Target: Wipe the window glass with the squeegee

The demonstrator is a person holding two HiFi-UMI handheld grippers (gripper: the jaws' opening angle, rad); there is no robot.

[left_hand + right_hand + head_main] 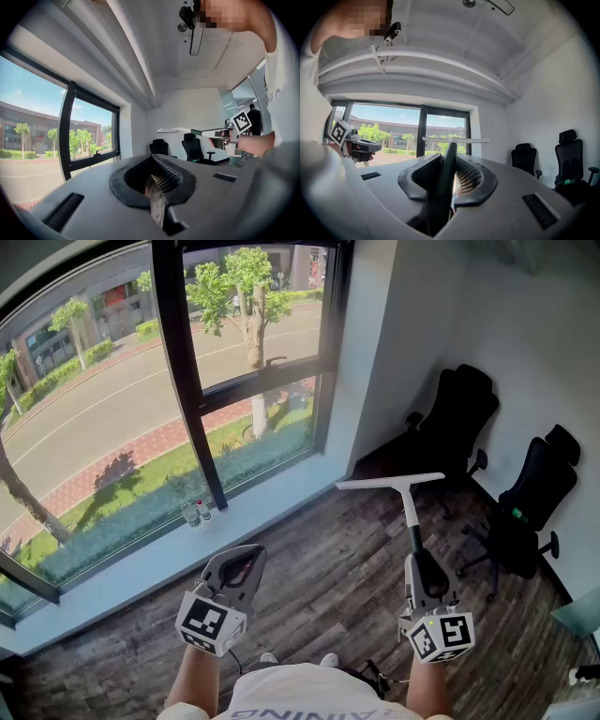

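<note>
The squeegee point(405, 502) has a white blade and a dark handle, and it points up and away from me toward the corner of the room. My right gripper point(420, 563) is shut on that handle; in the right gripper view the handle point(446, 173) runs up between the jaws to the blade. My left gripper point(246, 557) hangs at the lower left, shut with nothing in it point(154, 176). The window glass point(103, 418) fills the upper left behind a black frame. The blade is well short of the glass.
A white sill point(141, 563) runs under the window, with two small bottles point(195, 513) standing on it. Two black office chairs point(459, 418) point(530, 502) stand by the white wall at the right. The floor is dark wood planks point(328, 577).
</note>
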